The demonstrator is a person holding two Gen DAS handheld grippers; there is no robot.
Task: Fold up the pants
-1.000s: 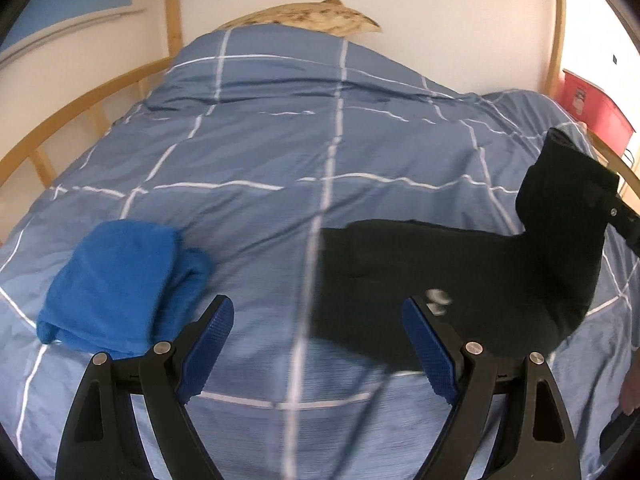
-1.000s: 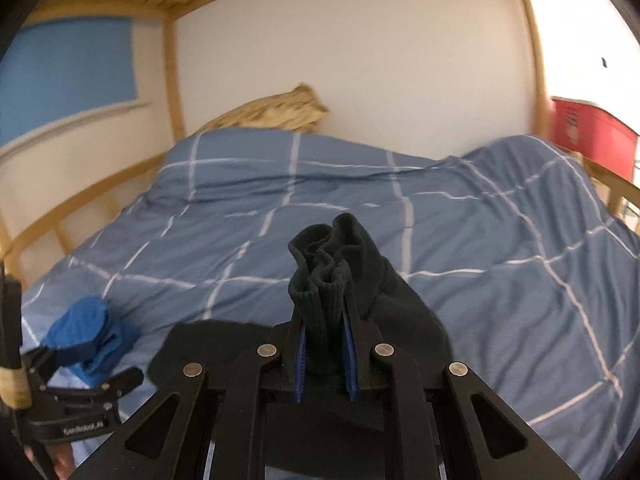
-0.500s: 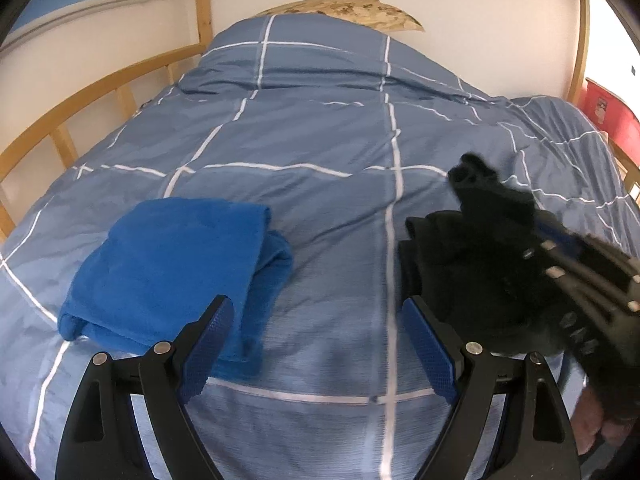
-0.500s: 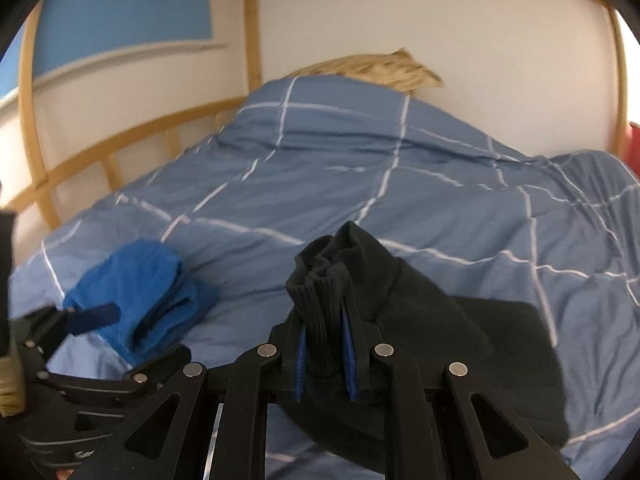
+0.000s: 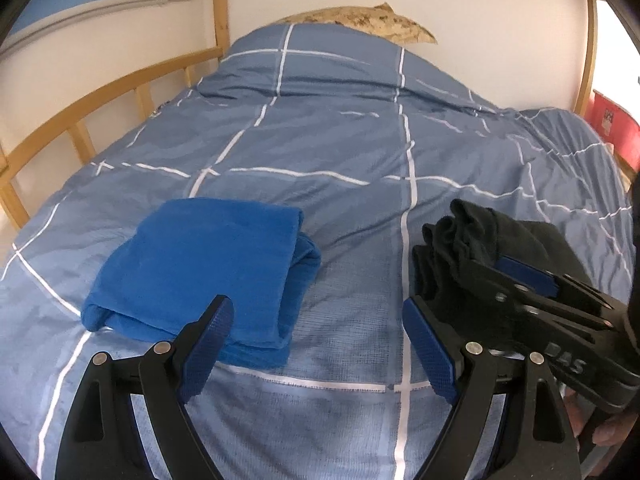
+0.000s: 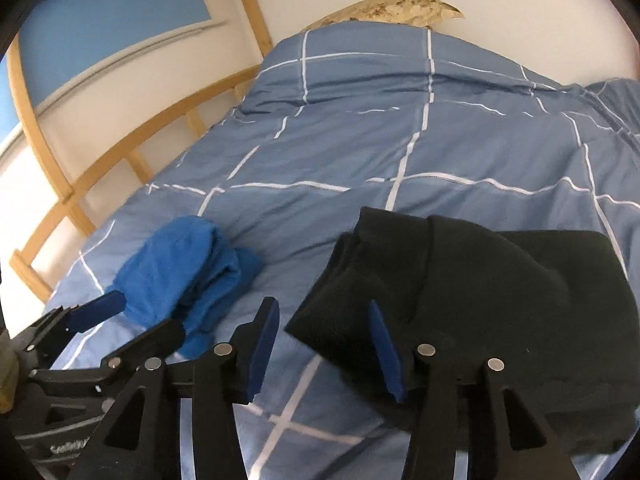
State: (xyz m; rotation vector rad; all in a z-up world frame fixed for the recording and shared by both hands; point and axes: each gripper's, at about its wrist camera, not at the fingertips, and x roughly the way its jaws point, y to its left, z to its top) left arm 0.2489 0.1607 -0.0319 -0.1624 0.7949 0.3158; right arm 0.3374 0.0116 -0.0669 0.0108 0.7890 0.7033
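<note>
The black pants (image 6: 472,288) lie folded over on the blue checked duvet (image 6: 400,128), at the right in the right wrist view. My right gripper (image 6: 324,344) is open just above their near left corner and holds nothing. In the left wrist view the pants (image 5: 472,240) bunch at the right, with my right gripper (image 5: 520,276) lying over them. My left gripper (image 5: 320,344) is open and empty, low over the duvet (image 5: 360,140) between the pants and a folded blue garment (image 5: 200,268).
The folded blue garment (image 6: 188,276) lies left of the pants. A wooden bed rail (image 5: 100,108) runs along the left side. A beige pillow (image 5: 360,24) is at the head by the wall. A red box (image 5: 612,128) stands at the far right.
My right gripper carried the pants' end leftward over the rest, then opened and let go. The pants now lie doubled over. My left gripper shifted slightly left and stayed open.
</note>
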